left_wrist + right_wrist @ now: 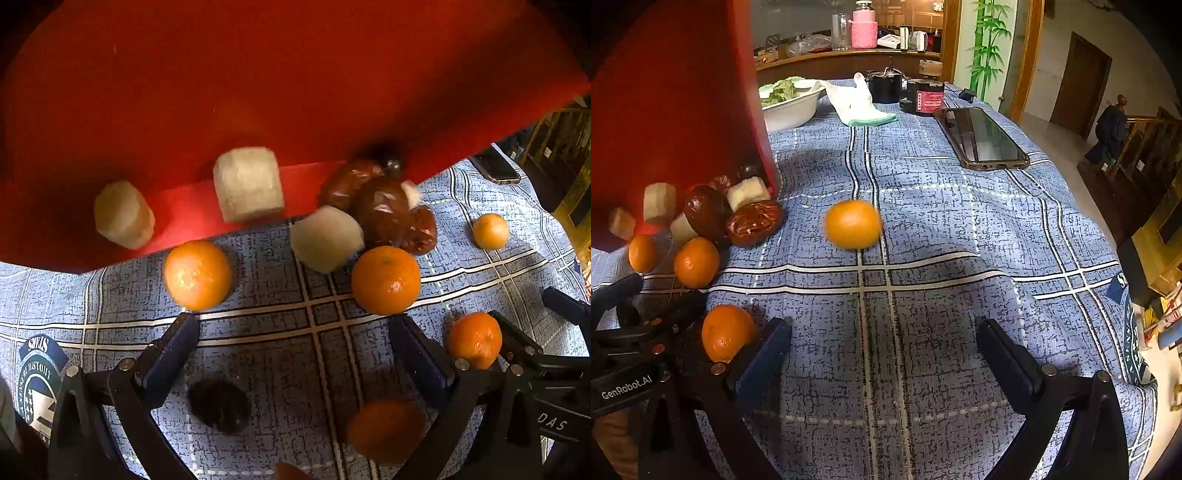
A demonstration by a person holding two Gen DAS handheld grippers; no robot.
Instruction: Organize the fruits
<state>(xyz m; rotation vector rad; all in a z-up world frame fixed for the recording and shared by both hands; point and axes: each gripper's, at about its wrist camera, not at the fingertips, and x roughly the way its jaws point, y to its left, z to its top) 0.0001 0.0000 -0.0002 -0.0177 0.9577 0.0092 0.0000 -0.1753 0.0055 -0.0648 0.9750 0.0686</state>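
A tilted red box (258, 92) spills fruit onto the blue plaid cloth; it also shows at the left of the right wrist view (672, 92). Pale fruit chunks (248, 184), brown dates (384, 210) and several oranges (386, 279) lie below it. One blurred orange (853, 223) sits apart mid-table. My left gripper (295, 328) is open above the cloth, an orange (197, 274) just past its left finger. My right gripper (884, 332) is open and empty, with an orange (727, 332) beside its left finger. A dark fruit (218, 405) lies between the left fingers.
A phone (982, 138) lies at the far right of the table. A white bowl of greens (792, 105), a white cloth (858, 103) and dark jars (925, 96) stand at the back. The table edge drops off at the right.
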